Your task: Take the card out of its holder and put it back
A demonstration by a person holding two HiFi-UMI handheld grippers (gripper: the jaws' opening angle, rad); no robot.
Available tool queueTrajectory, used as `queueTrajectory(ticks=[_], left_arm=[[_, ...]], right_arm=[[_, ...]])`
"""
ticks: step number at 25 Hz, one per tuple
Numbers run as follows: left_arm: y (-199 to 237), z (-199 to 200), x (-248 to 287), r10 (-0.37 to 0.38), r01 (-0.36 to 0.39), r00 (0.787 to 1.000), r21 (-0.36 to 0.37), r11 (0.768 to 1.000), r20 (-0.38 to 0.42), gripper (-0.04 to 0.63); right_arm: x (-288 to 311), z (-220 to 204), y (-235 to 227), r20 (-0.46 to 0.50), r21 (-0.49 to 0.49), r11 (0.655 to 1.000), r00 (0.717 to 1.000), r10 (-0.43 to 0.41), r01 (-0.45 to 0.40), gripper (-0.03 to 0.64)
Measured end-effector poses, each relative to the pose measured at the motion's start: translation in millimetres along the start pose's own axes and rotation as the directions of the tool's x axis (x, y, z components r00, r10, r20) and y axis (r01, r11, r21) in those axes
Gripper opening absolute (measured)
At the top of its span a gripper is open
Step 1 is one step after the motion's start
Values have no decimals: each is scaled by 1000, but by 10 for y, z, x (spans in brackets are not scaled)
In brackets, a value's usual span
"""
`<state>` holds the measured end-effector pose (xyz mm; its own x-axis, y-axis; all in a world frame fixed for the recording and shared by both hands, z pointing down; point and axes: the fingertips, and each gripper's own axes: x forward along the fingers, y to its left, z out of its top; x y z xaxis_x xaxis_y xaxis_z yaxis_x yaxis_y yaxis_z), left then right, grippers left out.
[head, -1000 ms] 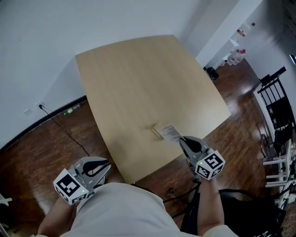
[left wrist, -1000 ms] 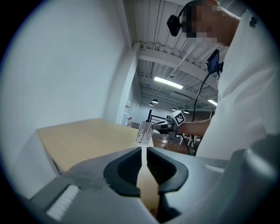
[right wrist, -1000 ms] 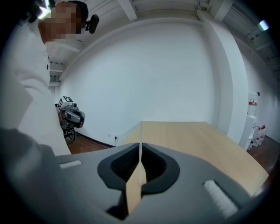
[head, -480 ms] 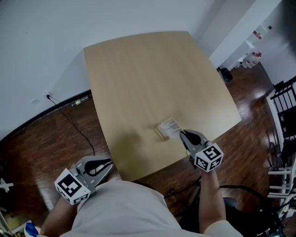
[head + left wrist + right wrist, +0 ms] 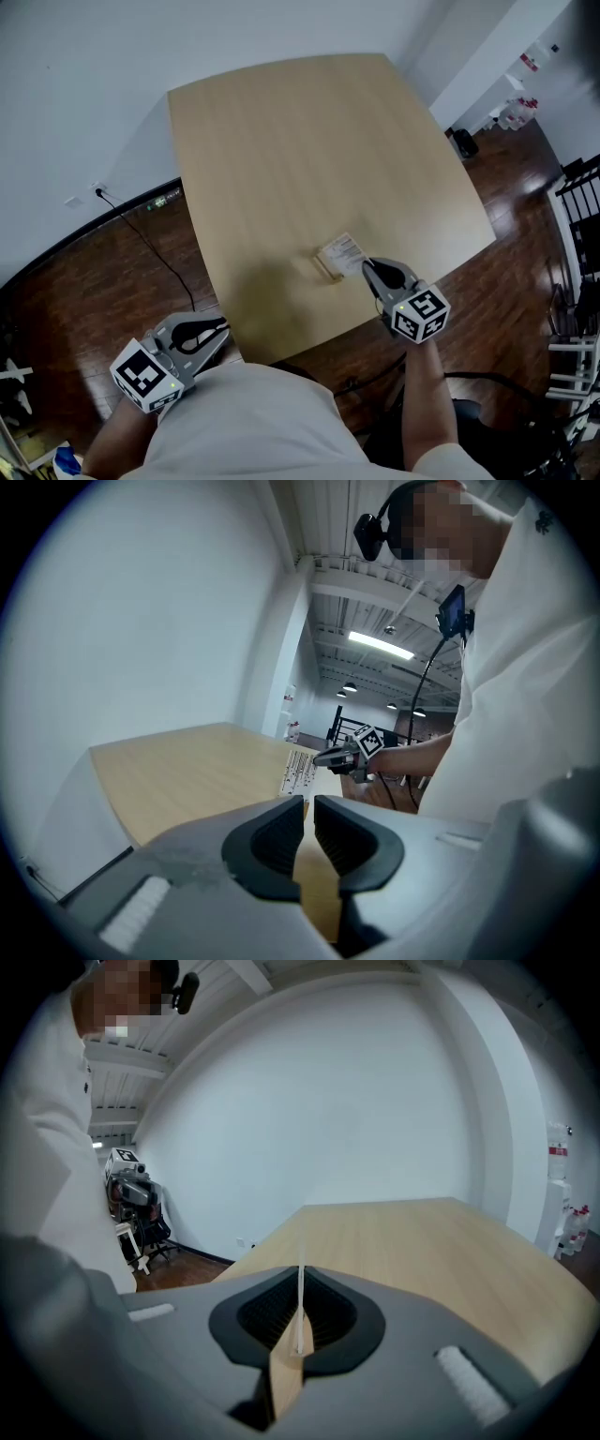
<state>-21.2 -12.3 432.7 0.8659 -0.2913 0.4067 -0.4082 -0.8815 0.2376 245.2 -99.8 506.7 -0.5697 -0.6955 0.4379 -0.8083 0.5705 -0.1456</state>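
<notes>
Right gripper [image 5: 367,266] is clamped on the edge of the white card [image 5: 345,250] beside its wooden holder [image 5: 326,267], right of centre on the table [image 5: 281,141], while the left gripper [image 5: 221,329], lower left off the table, has its jaws a sliver apart and empty.

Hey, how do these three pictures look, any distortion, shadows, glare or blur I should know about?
Head view: evenly lit, the table looks bowed by the wide lens, with a soft shadow on its near end. Left gripper view: fisheye circle, black corners, bright ceiling lamps. Right gripper view: same black corners, and the right gripper looks slightly soft close up.
</notes>
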Motion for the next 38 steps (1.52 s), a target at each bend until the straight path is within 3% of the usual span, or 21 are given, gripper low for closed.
queueTrajectory(ticks=[10, 38], left_arm=[[24, 37, 126, -27, 27, 1000, 10, 1000, -13, 41], [18, 51, 16, -11, 10, 1000, 27, 1000, 17, 41]], right_arm=[[55, -31, -9, 3, 8, 1000, 1000, 0, 0, 20], [42, -33, 11, -33, -10, 998, 998, -59, 59, 20]])
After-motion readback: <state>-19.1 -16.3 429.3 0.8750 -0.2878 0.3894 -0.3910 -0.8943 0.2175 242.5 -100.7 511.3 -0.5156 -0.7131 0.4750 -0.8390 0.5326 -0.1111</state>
